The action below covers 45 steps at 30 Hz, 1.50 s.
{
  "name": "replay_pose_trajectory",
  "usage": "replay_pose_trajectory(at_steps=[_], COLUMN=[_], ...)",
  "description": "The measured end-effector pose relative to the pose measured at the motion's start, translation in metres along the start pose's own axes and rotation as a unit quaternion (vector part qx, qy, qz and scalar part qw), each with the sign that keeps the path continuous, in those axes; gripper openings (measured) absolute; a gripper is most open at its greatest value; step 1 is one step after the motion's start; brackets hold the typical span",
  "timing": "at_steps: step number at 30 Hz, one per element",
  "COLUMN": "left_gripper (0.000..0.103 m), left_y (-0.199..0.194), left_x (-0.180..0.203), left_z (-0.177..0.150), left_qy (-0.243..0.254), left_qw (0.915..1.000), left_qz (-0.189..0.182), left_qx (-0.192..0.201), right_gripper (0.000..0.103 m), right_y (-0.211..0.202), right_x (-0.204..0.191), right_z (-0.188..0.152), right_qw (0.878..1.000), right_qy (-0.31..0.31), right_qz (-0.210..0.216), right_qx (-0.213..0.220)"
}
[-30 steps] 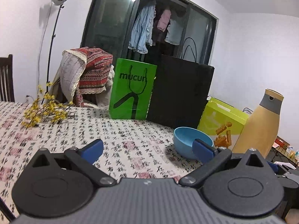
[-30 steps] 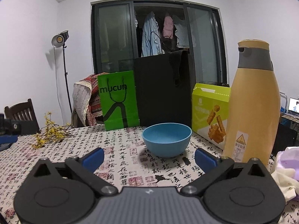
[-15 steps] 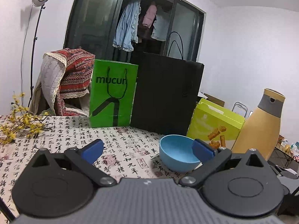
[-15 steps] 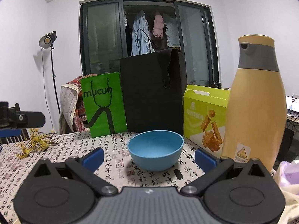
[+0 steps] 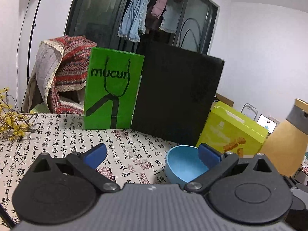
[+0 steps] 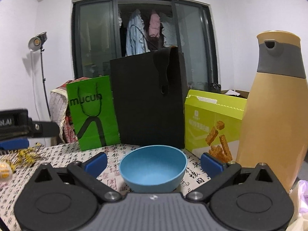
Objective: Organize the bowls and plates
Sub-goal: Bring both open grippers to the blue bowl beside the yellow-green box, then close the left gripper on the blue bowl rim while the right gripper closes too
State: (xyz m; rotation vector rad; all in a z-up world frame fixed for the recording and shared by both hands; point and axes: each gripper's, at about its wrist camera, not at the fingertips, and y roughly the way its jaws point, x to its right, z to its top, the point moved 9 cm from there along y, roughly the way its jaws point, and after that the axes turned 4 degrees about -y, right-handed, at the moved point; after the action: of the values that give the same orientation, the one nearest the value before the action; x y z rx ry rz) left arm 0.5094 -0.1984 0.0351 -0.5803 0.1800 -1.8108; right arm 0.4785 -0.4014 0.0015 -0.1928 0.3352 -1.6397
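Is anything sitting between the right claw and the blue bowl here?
Nothing visible does. The blue bowl sits directly ahead of the open right claw, centred between its fingertips, with only bare tablecloth around it. The yellow bottle stands off to the right.

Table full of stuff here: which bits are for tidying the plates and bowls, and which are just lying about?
For the job:
- blue bowl
- right tongs, open around it
- left tongs, open

Just lying about:
- green bag
- black bag
- snack box
- tan bottle
- yellow flowers
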Motion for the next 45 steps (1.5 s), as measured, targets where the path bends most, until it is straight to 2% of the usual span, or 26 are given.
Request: replay_pose_trajectory(at_steps=[8,12,21,24,31,35,42,45], left_gripper=[0.103,0.103,0.103,0.103,0.103,0.103,0.103,0.102], left_y=[0.048,0.072,0.112,0.126,0.138,0.149,0.159,0.161], left_x=[0.000,0.002,0.004,0.006,0.014,0.021,0.018,0.019], left_z=[-0.003,-0.014,-0.038,-0.041,-0.037,-0.042,-0.053,-0.056], left_qy=[0.002,0.012,0.036,0.046,0.068,0.088,0.080,0.075], left_qw=[0.9996,0.9985,0.9952,0.9924,0.9891,0.9868,0.9878,0.9879], left_qz=[0.004,0.002,0.020,0.027,-0.002,-0.006,-0.019,-0.029], left_qx=[-0.030,-0.053,-0.088,-0.111,-0.131,-0.136,-0.133,-0.132], right_gripper=[0.103,0.103,0.102,0.101,0.101,0.094,0.083,0.070], right_y=[0.034,0.049,0.080,0.084,0.088,0.090,0.099,0.104], right_x=[0.009,0.015,0.032,0.033,0.038,0.040,0.043,0.044], right_z=[0.006,-0.003,-0.031,-0.037,-0.044,-0.046,-0.052,-0.055], right_qw=[0.999,0.999,0.996,0.995,0.995,0.994,0.992,0.991], right_qy=[0.008,0.012,0.032,0.033,0.046,0.048,0.056,0.066], right_qz=[-0.031,-0.045,-0.069,-0.073,-0.074,-0.076,-0.083,-0.077], right_qx=[-0.013,-0.018,-0.047,-0.052,-0.057,-0.062,-0.076,-0.084])
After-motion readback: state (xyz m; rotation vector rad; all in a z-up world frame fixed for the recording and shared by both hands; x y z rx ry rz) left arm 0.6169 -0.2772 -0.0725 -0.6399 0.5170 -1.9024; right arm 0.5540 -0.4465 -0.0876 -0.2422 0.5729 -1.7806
